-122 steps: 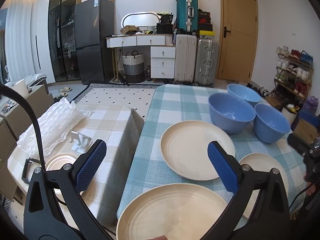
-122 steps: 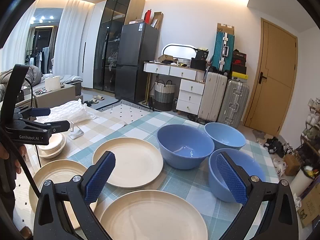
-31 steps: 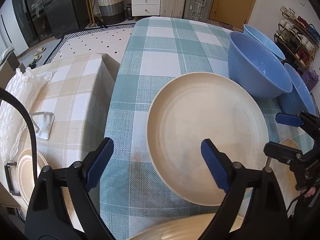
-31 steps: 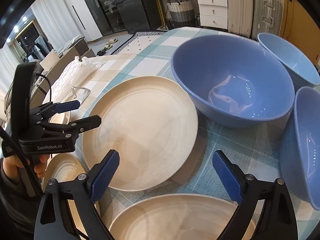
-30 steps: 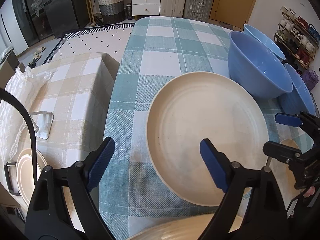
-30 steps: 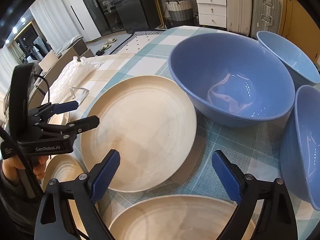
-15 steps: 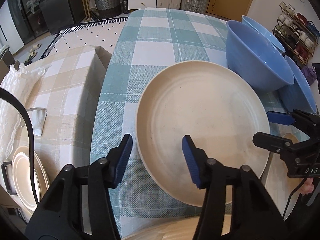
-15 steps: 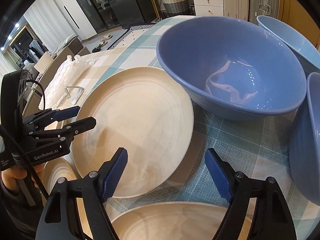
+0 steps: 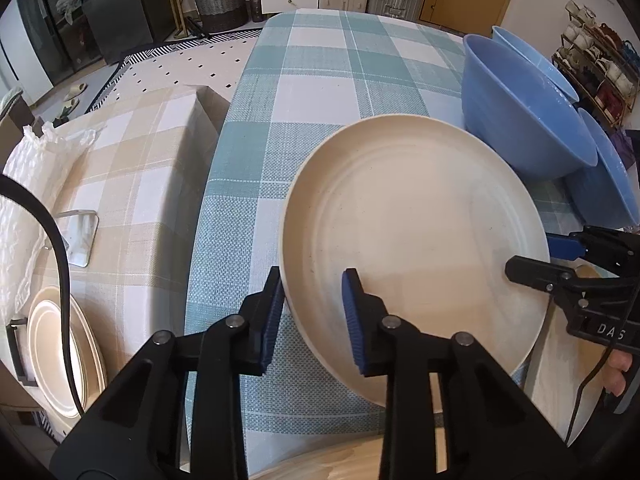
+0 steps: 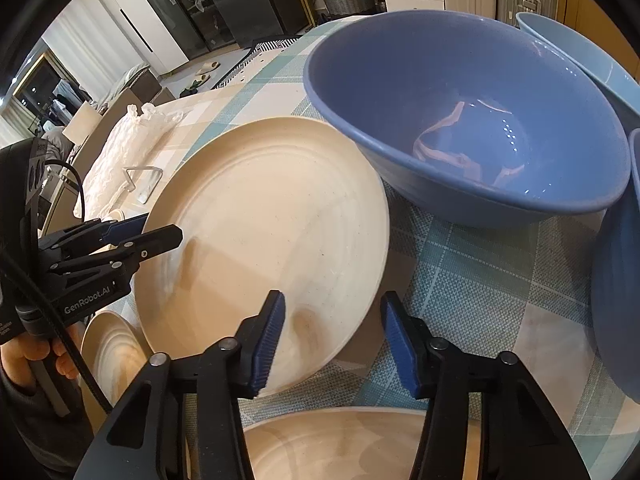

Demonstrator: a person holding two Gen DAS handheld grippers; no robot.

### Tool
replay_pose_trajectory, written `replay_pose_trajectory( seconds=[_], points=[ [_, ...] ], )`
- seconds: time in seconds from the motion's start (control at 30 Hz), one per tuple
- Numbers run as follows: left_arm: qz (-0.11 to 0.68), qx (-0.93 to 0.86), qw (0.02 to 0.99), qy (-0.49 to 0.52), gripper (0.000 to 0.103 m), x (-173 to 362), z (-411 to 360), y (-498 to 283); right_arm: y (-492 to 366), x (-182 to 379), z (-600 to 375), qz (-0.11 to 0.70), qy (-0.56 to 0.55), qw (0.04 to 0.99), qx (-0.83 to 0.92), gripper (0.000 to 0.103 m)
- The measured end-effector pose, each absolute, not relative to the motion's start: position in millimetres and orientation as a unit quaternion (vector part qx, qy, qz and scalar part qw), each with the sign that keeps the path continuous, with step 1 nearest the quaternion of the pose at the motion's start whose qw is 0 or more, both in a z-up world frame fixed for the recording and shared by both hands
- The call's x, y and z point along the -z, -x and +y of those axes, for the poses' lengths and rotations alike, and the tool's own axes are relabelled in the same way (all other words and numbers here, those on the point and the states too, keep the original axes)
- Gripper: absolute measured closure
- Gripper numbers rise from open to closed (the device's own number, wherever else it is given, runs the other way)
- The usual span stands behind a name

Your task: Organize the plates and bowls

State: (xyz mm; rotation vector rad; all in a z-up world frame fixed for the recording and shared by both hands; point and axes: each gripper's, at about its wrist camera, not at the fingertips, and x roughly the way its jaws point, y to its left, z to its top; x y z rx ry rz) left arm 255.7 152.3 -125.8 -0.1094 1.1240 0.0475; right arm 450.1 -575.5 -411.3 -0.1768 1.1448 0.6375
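Observation:
A large cream plate [image 9: 416, 232] [image 10: 264, 224] lies on the teal checked tablecloth [image 9: 320, 80]. My left gripper [image 9: 314, 312] [image 10: 148, 232] straddles its left rim. Its jaws are closing, one pad outside the rim and one over the plate's inside, with a gap left. My right gripper [image 10: 334, 336] [image 9: 540, 258] straddles the opposite rim, jaws closing too, and its outer pad stands clear of the edge. Three blue bowls crowd the plate's far right side: a big one [image 9: 520, 120] [image 10: 460, 120], one behind it [image 10: 580, 52], one nearer [image 10: 616, 280].
Another cream plate [image 10: 340, 444] lies at the near edge, and one more [image 10: 112, 352] sits under the left gripper. A lower beige checked table [image 9: 140, 160] on the left carries stacked plates [image 9: 60, 348], bubble wrap [image 9: 28, 184] and a clear stand [image 9: 80, 236].
Both grippers have narrowed their jaws from wide apart to close around the plate's opposite rims. The right gripper has come down nearer the plate. The plate and bowls lie as before.

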Motion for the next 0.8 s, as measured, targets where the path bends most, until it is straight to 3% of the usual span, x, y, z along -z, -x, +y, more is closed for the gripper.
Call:
replay_pose_trajectory(
  seconds=[0.23,0.37,0.8],
  points=[
    [0.534,-0.031,0.843,0.06,0.087,129,156,-255,-451,413,-573,0.532,0.093,0.79,-0.289,0.071],
    [0.529,-0.028,0.845,0.069,0.089,129,159,-254,-454,414,-577,0.534,0.096,0.792,-0.28,0.083],
    [0.515,-0.027,0.854,0.07,0.089,124,160,-247,-452,411,-584,0.528,0.085,0.797,-0.279,0.085]
  ],
)
